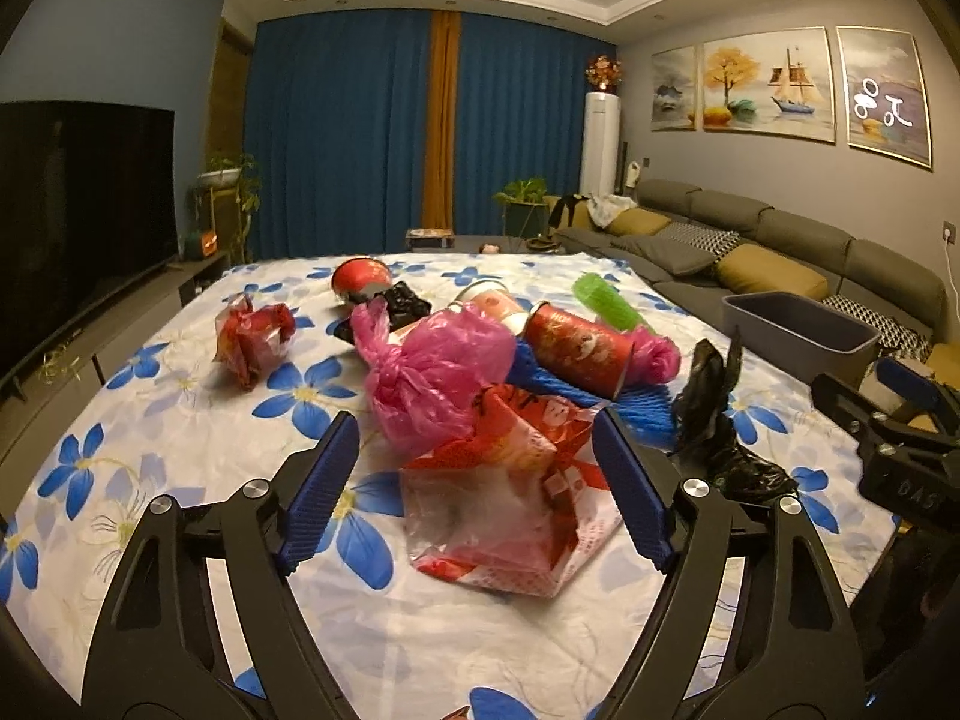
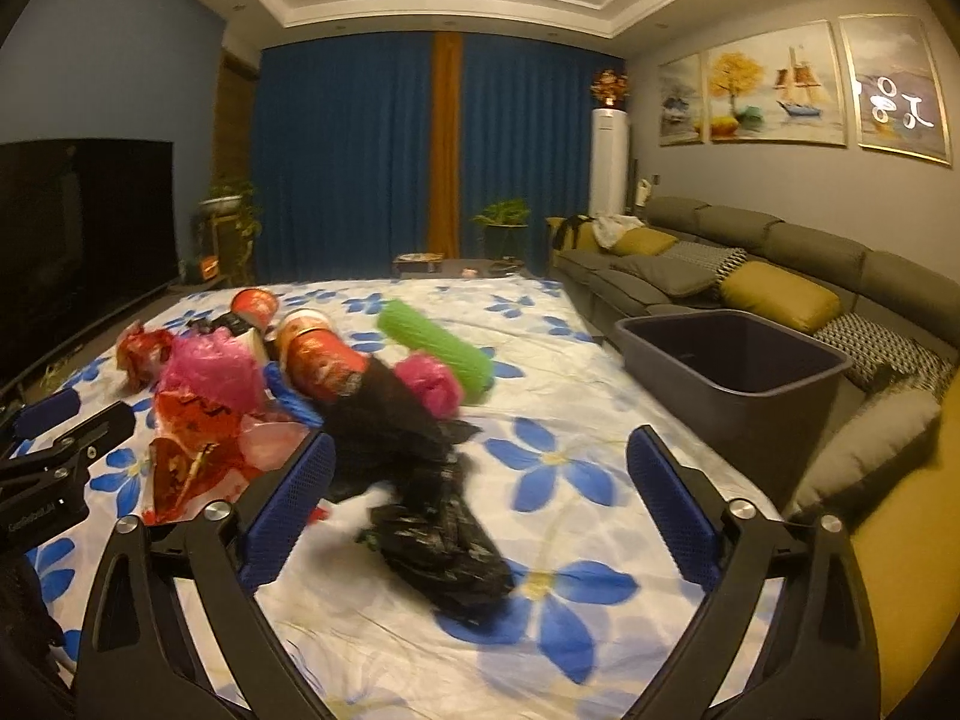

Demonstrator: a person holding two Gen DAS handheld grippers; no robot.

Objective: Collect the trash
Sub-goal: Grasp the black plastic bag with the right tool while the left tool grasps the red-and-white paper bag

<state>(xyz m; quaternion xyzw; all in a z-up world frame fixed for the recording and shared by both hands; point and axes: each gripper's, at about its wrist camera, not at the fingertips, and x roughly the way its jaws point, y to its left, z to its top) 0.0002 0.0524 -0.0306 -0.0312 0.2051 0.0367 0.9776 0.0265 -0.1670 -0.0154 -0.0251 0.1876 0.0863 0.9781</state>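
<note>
Straddling red-and-clear plastic bag, left claw gapes.

Blue curtains were drawn across the far wall; a grey sofa was set beneath three framed paintings.

Right tool body: partial embossed "DAS"; other markings too small, blurred.
</note>
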